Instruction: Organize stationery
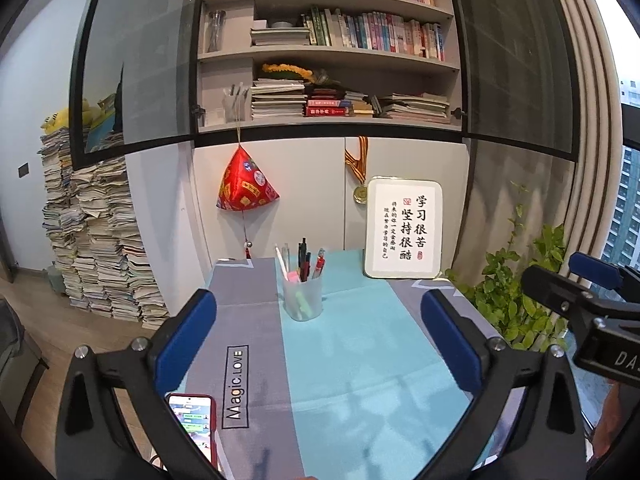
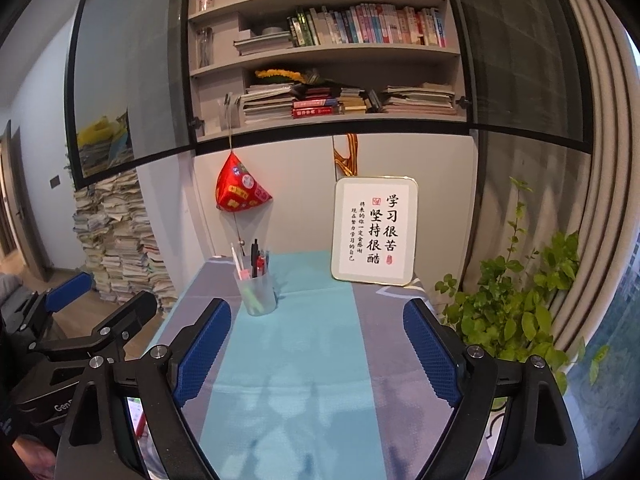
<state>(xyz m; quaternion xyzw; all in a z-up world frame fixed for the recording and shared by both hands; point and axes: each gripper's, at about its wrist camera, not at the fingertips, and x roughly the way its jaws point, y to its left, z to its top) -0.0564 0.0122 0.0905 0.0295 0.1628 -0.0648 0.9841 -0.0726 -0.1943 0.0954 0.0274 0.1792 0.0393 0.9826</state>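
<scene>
Grey-and-blue tablecloth (image 1: 360, 360) carries a pen cup (image 1: 303, 296) at its far end. Near left, a phone (image 1: 196, 424) is partly hidden. Left gripper (image 1: 320, 340) and right gripper (image 2: 316, 344) both gape, empty.

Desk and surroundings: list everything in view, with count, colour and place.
pen cup: one, clear, holding pens, mid-table
tablecloth: one, teal and grey, covering table
framed sign: one, white with black writing, leaning at the wall
phone: one, red case, screen lit, near left table edge
red pouch: one, hanging below shelves
medal: one, gold, hanging beside sign
plant: one, green, right of table
paper stack: tall, on floor, left
bookshelf: one, grey, full of books
left gripper: open, empty
right gripper: open, empty
</scene>
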